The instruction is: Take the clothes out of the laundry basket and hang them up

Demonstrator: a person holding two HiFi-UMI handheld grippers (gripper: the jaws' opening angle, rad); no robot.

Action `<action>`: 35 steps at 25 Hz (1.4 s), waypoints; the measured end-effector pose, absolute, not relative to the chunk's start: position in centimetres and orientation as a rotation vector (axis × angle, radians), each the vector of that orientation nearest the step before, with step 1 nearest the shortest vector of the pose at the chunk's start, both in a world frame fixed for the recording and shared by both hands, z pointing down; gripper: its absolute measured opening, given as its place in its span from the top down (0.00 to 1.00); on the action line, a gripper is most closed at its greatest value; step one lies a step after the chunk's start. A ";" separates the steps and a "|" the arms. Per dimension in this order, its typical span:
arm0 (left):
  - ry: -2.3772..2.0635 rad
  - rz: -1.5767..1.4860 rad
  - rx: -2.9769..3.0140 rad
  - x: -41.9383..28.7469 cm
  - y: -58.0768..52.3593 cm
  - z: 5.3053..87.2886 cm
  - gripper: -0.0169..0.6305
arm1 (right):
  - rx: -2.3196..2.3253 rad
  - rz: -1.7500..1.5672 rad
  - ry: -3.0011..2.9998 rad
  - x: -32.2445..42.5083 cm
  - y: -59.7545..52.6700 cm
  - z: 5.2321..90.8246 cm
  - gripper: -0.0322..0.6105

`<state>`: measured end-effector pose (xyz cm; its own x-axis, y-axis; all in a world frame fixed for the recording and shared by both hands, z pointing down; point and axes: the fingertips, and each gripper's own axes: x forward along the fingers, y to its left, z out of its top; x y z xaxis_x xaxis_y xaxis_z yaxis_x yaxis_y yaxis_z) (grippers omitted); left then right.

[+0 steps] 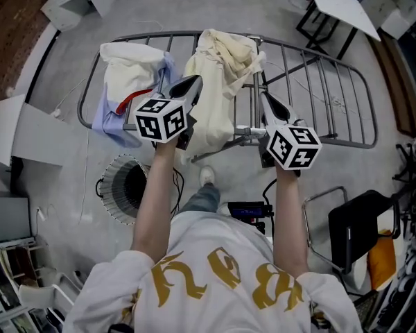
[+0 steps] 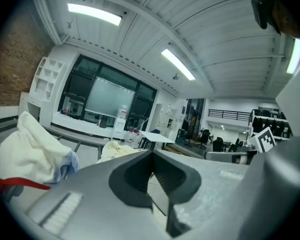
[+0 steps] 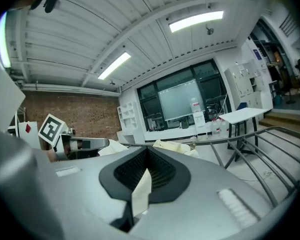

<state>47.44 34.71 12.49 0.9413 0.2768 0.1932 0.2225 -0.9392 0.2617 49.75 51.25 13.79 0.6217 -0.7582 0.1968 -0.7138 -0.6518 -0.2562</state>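
A grey wire drying rack [image 1: 333, 82] stands in front of me. A cream garment [image 1: 218, 82] hangs over its middle bars, and a white garment with blue and red parts [image 1: 128, 75] lies bunched at its left end. My left gripper [image 1: 193, 83] is at the cream garment's left edge, my right gripper [image 1: 265, 97] near its right edge. Both are raised, with their jaws together. A thin strip of cream cloth shows between the right gripper's [image 3: 142, 184] jaws, and a pale strip shows between the left gripper's [image 2: 152, 184] jaws. The round white laundry basket [image 1: 128, 186] stands on the floor below my left arm.
A black chair [image 1: 360, 220] stands at the lower right and a white table [image 1: 340, 5] beyond the rack's right end. A white shelf unit [image 1: 14, 137] is at the left. Cables lie on the floor near my shoe [image 1: 206, 177]. The rack's right half has bare bars.
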 end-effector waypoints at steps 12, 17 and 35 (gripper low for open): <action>0.249 0.261 2.823 41.1 35.5 11.6 0.97 | -2.711 -0.343 1.205 45.8 53.1 11.6 0.91; 0.264 0.258 2.818 40.9 35.8 11.4 0.97 | -2.728 -0.333 1.204 45.2 52.9 11.1 0.91; 0.283 0.283 2.812 39.8 35.6 12.0 0.97 | -2.763 -0.360 1.161 44.5 53.1 11.8 0.91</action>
